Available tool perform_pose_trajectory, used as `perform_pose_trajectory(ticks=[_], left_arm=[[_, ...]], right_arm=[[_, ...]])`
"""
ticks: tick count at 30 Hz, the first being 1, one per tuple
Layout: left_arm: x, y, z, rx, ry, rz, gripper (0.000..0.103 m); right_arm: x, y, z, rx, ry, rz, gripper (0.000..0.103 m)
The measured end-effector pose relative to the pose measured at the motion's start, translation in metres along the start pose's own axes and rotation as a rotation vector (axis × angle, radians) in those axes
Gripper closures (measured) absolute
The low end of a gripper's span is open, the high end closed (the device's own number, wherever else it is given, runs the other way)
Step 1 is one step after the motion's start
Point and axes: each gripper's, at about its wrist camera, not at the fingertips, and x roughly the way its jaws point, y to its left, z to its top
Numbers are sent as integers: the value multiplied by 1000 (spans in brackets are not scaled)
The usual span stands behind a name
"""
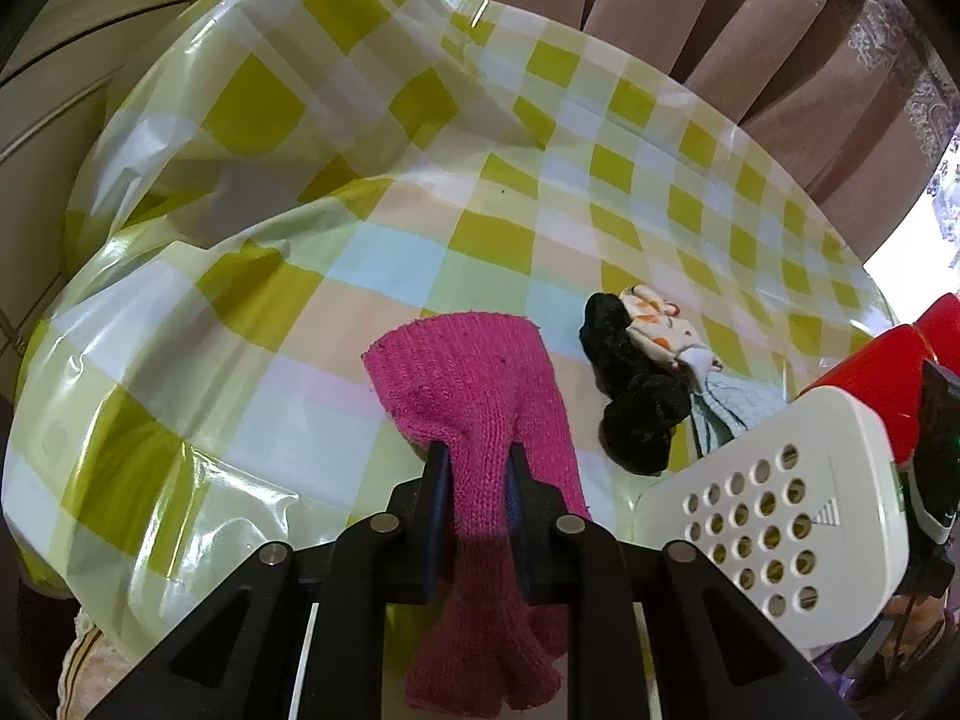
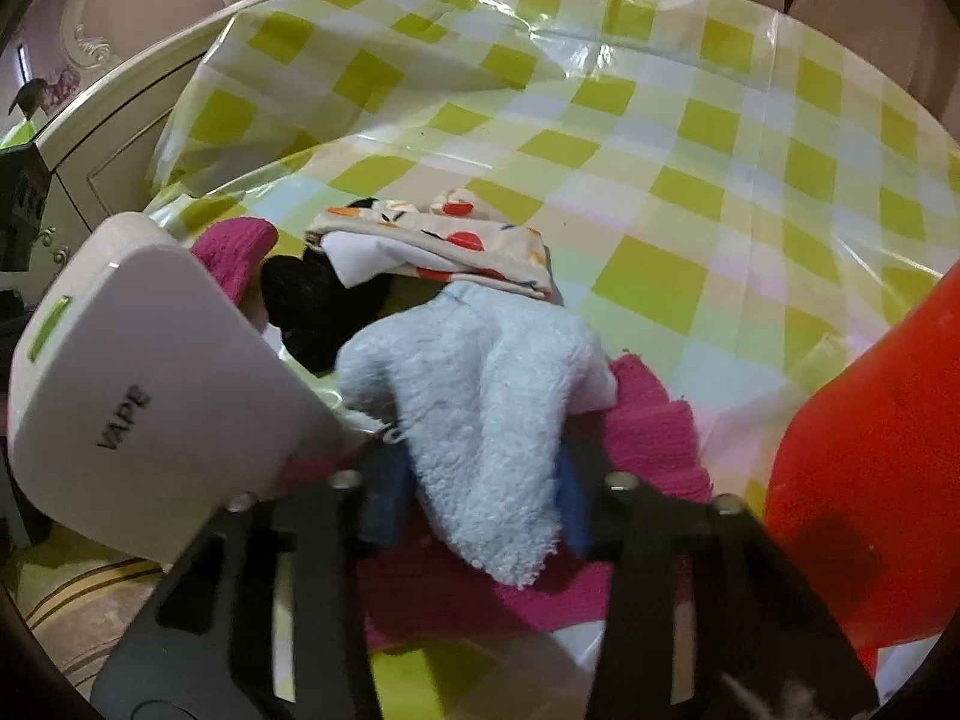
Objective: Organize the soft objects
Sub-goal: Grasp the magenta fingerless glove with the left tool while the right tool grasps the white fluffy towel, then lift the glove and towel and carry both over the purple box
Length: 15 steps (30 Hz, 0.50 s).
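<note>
On the checked tablecloth (image 1: 492, 240), my left gripper (image 1: 477, 450) is shut on a pink knitted piece (image 1: 462, 372) that hangs down between its fingers. To its right lie a black fuzzy item (image 1: 636, 396), a spotted cream cloth (image 1: 660, 324) and a pale blue cloth (image 1: 732, 402). In the right wrist view my right gripper (image 2: 480, 450) is shut on a pale blue terry cloth (image 2: 480, 372), pinched between the blue pads. It lies over a pink cloth (image 2: 648, 432). Behind it are the spotted cloth (image 2: 444, 240), the black item (image 2: 306, 306) and the pink knit (image 2: 234, 252).
A white plastic device (image 1: 768, 510) with round holes, marked VAPE (image 2: 138, 384), stands between the two grippers. A red plastic object (image 2: 870, 450) rises close on the right. The tablecloth is bunched up at the far left (image 1: 270, 108). Curtains (image 1: 750, 30) hang behind the table.
</note>
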Motion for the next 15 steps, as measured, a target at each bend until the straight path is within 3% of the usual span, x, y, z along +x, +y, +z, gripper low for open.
perform_pose_trajectory(ticks=[15], left_arm=[[-37, 6, -4, -65, -119, -40, 86]], right_arm=[[-64, 6, -7, 65, -106, -43, 71]])
